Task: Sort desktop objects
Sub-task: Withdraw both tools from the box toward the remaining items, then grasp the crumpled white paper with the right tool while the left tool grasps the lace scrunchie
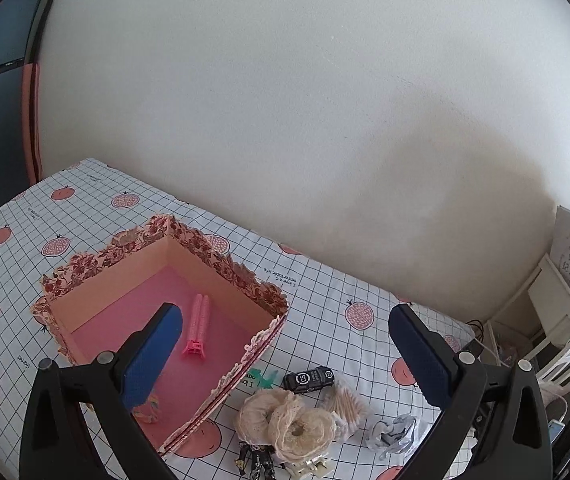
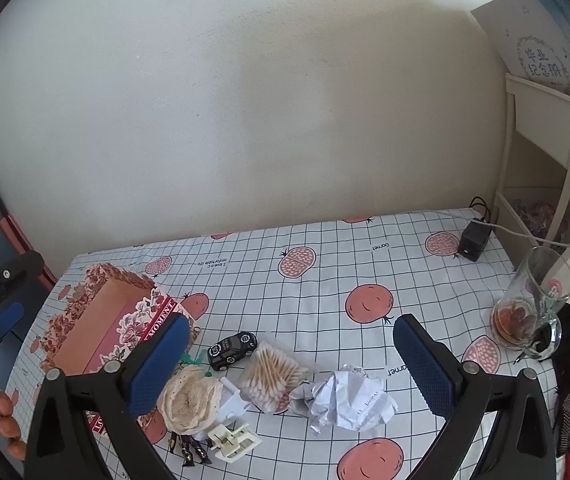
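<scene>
Beside the floral box (image 1: pixel 241 276), loose clutter waits on the desk (image 2: pixel 325 280).
Both grippers, left gripper (image 1: pixel 285 344) and right gripper (image 2: pixel 291 354), hang with jaws wide and empty; cotton swabs (image 2: pixel 271 376), toy car (image 2: pixel 232 350), lace scrunchie (image 2: pixel 191 398) and crumpled paper (image 2: pixel 345 398) crowd together; one grab may drag neighbours.

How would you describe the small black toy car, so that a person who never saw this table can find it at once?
Find the floral storage box on the left of the checked tablecloth; a heap of small things lies just off its near right corner. The toy car is at the far edge of that heap, beside the bag of cotton swabs. It alone is glossy black, with a round white badge on its roof.
</scene>
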`<state>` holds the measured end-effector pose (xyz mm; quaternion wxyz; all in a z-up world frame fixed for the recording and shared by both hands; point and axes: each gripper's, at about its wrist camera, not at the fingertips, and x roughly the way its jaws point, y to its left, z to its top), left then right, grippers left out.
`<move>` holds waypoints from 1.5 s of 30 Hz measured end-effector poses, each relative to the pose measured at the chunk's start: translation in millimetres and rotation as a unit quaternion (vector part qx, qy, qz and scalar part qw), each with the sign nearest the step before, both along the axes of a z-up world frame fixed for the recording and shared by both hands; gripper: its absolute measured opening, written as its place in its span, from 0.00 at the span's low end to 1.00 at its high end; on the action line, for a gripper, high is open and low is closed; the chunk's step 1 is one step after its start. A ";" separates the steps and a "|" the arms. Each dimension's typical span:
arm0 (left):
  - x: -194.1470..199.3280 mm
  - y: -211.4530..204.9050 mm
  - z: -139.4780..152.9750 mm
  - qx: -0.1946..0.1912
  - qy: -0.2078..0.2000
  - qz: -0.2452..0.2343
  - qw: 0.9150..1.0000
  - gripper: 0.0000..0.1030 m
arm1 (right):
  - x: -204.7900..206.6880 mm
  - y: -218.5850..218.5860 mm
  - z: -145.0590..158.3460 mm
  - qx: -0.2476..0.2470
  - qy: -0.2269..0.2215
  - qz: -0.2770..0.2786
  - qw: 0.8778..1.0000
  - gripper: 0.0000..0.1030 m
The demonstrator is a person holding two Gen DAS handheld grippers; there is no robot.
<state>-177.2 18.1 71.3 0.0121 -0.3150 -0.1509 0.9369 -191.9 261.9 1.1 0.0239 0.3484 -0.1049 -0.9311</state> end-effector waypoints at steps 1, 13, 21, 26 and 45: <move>-1.7 2.5 -2.9 0.000 -0.002 -0.006 1.000 1.00 | -1.9 3.3 -2.1 -0.001 -0.006 -0.004 1.000 1.00; -18.0 30.6 -33.1 0.005 -0.033 -0.066 0.997 1.00 | -13.9 53.1 -28.2 -0.056 -0.033 -0.047 0.997 1.00; -20.5 46.4 -50.8 0.033 -0.062 -0.131 0.989 1.00 | -22.3 65.3 -52.7 -0.074 -0.075 -0.067 0.992 1.00; -23.3 61.1 -80.1 0.022 -0.123 -0.154 0.980 1.00 | -29.5 57.5 -75.4 -0.080 -0.129 -0.045 0.987 1.00; -33.5 53.0 -164.0 0.017 -0.296 -0.115 0.948 1.00 | -37.3 58.3 -129.8 -0.128 -0.249 -0.068 0.958 1.00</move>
